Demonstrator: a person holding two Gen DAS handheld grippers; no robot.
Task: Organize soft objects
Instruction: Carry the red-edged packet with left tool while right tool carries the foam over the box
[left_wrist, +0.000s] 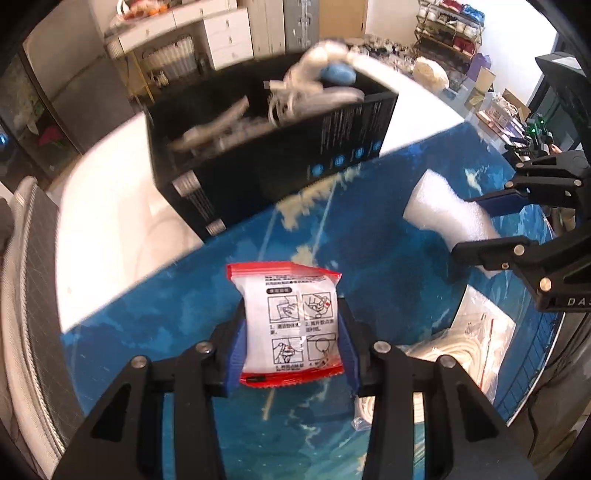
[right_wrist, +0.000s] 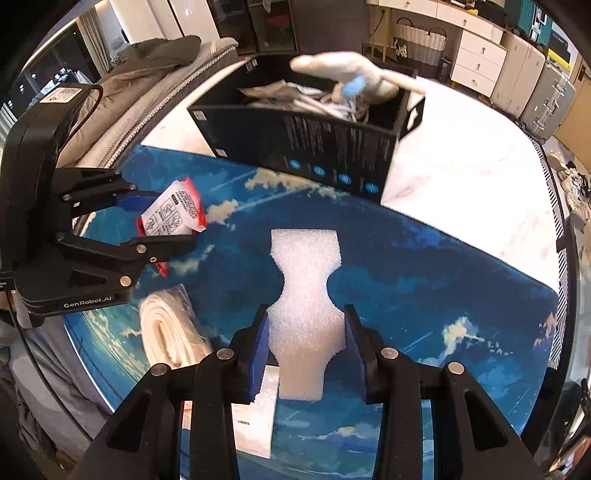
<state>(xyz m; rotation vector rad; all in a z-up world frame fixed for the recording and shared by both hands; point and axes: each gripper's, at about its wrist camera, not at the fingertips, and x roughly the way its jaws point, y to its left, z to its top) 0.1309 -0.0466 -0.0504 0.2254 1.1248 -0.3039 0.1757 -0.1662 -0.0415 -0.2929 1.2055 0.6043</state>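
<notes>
My left gripper (left_wrist: 291, 332) is shut on a red-and-white packet (left_wrist: 291, 321) with printed instructions, held above the blue sky-print mat (left_wrist: 369, 240). It also shows in the right wrist view (right_wrist: 173, 214). My right gripper (right_wrist: 306, 336) is shut on a white foam piece (right_wrist: 304, 295) with a narrow waist, also seen in the left wrist view (left_wrist: 447, 218). A black box (left_wrist: 280, 147) stands beyond the mat, holding a white plush toy (left_wrist: 325, 62) with a blue part and other soft items.
A bagged coil of white cord (right_wrist: 170, 332) lies on the mat at the near left. A flat clear bag (right_wrist: 258, 413) lies under my right gripper. The white marble table (right_wrist: 461, 166) extends right. A grey cushion edge (left_wrist: 22, 295) borders the left.
</notes>
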